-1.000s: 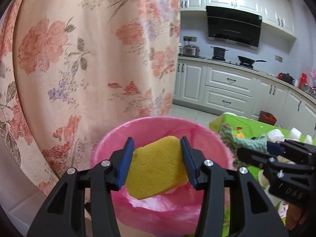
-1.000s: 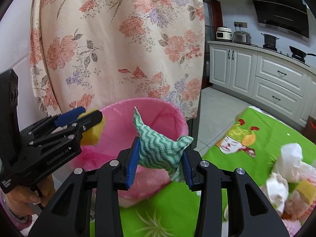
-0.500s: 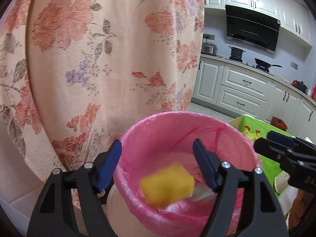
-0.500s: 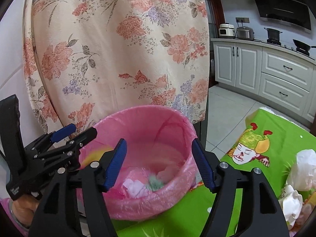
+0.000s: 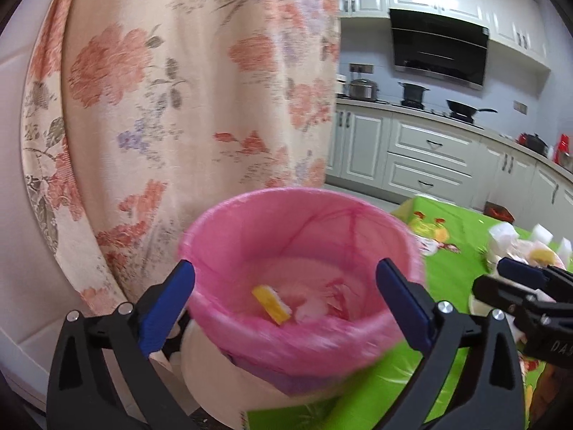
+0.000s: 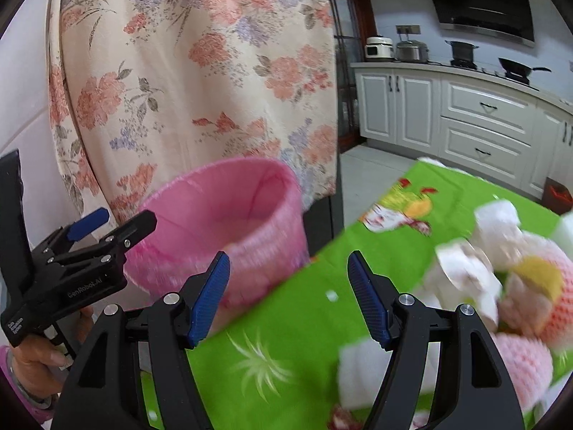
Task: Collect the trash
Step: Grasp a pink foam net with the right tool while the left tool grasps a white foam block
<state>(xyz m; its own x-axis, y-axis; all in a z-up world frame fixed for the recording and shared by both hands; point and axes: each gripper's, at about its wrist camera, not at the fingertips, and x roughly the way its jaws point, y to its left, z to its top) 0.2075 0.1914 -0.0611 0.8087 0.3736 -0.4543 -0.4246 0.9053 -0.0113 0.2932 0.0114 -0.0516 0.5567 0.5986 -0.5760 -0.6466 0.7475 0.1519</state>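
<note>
Yellow and spongy, a flat slab-shaped sponge [image 5: 271,304] is seen inside the bin [image 5: 304,268], propped on edge with its long axis slanting from upper left down to lower right, a thin white layer showing along one side. Crumpled white and pinkish scraps [image 5: 315,308] lie just beside it on the bin's bottom. The bin is round and lined with a thin, crinkled pink plastic bag [image 5: 250,236] folded over a smooth white wall. It stands at the edge of a counter [image 6: 308,308] covered by a glossy green printed cloth. The left gripper [image 5: 284,299] is held over the bin's near rim, its jaws opening wide, with nothing pinched between the ribbed blue pads [image 5: 403,302]. The right gripper [image 6: 288,297] is spread apart over the green cloth, and nothing is between its pads. Farther right, a blurred heap of trash [image 6: 501,272] is piled: white blocks, crumpled paper, pink foam netting and a yellow piece. A floral curtain [image 5: 179,89] of woven fabric hangs behind the bin.
</note>
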